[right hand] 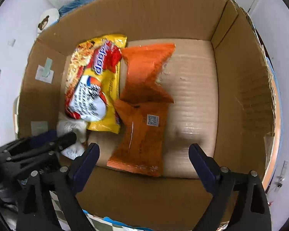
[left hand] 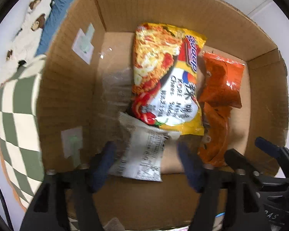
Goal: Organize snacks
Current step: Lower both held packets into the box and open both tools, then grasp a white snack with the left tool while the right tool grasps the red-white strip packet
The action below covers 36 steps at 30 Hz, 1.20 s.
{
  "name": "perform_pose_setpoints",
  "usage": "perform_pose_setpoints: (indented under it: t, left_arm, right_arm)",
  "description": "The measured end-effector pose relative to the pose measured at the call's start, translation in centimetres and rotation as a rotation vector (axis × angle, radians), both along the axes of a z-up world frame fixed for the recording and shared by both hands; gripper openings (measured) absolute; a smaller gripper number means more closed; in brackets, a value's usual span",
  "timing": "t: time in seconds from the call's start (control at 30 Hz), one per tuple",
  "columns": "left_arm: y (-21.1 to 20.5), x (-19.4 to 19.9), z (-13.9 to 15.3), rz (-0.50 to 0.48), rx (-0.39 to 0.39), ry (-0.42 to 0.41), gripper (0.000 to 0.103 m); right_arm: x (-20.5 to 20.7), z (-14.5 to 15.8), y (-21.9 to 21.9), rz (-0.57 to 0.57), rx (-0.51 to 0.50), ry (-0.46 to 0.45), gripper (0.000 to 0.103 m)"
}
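- Left gripper (left hand: 146, 152) hangs over the near end of the cardboard box (left hand: 67, 88), jaws spread; the white snack packet (left hand: 144, 154) lies between the fingers with no pad pressing on it, so it reads as released rather than held; whether it has fully settled is hard to tell, since it is blurred
- Right gripper (right hand: 144, 150) also points down into the box with its jaws wide apart; the near orange packet (right hand: 142, 134) lies below and between them, untouched, flat on the box floor
- A second orange packet (right hand: 146, 67) lies just beyond it, overlapping, and both sit beside the yellow noodle packet (right hand: 94, 84), which suggests the snacks are being gathered into one box, packed side by side towards its left half; the right half of the floor is bare
- Writing: the yellow noodle packet carries a red-and-blue brand badge, upside down and not surely legible; "KORE" and "Chees" can be made out on its white panel, with some East Asian characters; the white snack packet shows a nutrition table and barcode, too blurred to read; the near orange packet bears a small square code
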<state>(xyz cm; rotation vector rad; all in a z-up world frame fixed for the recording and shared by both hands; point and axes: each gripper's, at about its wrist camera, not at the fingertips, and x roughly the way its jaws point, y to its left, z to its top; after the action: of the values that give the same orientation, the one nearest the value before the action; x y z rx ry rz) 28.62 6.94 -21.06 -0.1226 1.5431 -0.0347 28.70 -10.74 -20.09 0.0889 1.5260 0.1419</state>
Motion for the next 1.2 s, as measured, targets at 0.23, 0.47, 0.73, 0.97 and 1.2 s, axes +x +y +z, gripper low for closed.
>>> perform_pose_setpoints:
  t: [0.23, 0.47, 0.73, 0.97, 1.2]
  left_arm:
    - [0.4, -0.3, 2.0, 0.01, -0.025, -0.054, 0.09]
    - [-0.4, -1.5, 5.8, 0.001, -0.006, -0.172, 0.09]
    - [-0.2, -5.7, 10.5, 0.025, 0.011, -0.344, 0.091]
    - [-0.3, -10.2, 14.6, 0.013, 0.045, -0.472, 0.09]
    - [-0.7, -13.9, 17.8, -0.002, 0.076, -0.569, 0.09]
  right_arm:
    - [-0.6, 1.0, -1.0, -0.002, -0.014, -0.037, 0.096]
    - [-2.4, 3.5, -2.1, -0.028, -0.021, -0.131, 0.096]
    - [-5.9, 7.9, -2.7, -0.034, -0.04, -0.287, 0.096]
    - [-9.7, 12.2, -2.5, -0.028, -0.04, -0.42, 0.096]
    - [-13.9, 16.4, -2.2, -0.022, -0.027, -0.527, 0.096]
